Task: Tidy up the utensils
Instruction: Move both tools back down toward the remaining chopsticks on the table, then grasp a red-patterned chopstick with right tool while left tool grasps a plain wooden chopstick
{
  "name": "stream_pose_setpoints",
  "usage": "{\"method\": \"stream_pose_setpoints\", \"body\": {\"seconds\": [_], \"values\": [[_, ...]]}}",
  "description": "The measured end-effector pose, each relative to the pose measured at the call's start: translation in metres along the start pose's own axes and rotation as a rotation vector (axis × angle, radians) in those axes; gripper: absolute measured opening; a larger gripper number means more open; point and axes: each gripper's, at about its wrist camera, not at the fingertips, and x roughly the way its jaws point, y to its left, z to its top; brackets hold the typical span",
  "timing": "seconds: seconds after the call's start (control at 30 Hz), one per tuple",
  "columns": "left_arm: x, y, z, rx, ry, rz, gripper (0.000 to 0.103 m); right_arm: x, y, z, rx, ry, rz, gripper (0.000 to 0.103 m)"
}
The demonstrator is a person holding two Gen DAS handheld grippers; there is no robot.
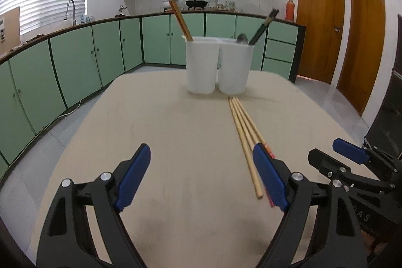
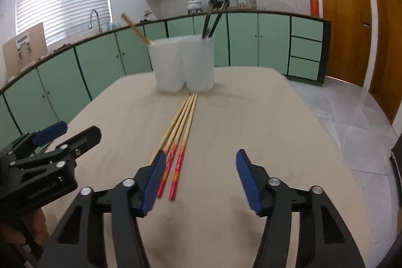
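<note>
Several wooden chopsticks (image 1: 242, 128) with red-orange ends lie side by side on the beige table (image 1: 163, 142), running toward two white translucent cups (image 1: 202, 64). The left cup holds brown chopsticks (image 1: 181, 20); the right cup (image 1: 235, 67) holds dark chopsticks (image 1: 263, 27) and a spoon (image 1: 242, 38). My left gripper (image 1: 201, 177) is open and empty, just left of the lying chopsticks. My right gripper (image 2: 198, 180) is open and empty; the chopsticks' red ends (image 2: 177, 167) lie between its fingers near the left one. The cups (image 2: 184, 64) stand beyond.
Green kitchen cabinets (image 1: 75, 59) and a counter with a sink tap (image 1: 71, 9) run behind the table. Wooden doors (image 1: 321, 24) stand at the right. The table's right edge drops to a tiled floor (image 2: 351, 117).
</note>
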Motion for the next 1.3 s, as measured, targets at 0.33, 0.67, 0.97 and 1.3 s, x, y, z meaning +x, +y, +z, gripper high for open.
{"method": "stream_pose_setpoints", "body": {"seconds": [0.33,0.67,0.97,1.3], "values": [[0.006,0.007,-0.016,-0.015,0.059,0.011,0.08,0.011,0.013,-0.015,-0.006,0.056,0.009,0.041],[0.008,0.013,-0.021,-0.037,0.077,0.011,0.08,0.027,0.024,-0.02,-0.029,0.123,0.004,0.028],[0.011,0.01,-0.021,-0.033,0.084,0.007,0.08,0.033,0.024,-0.021,-0.037,0.153,-0.001,0.009],[0.013,0.001,-0.021,-0.011,0.092,-0.014,0.08,0.027,0.009,-0.016,0.016,0.128,-0.008,0.005]]}}
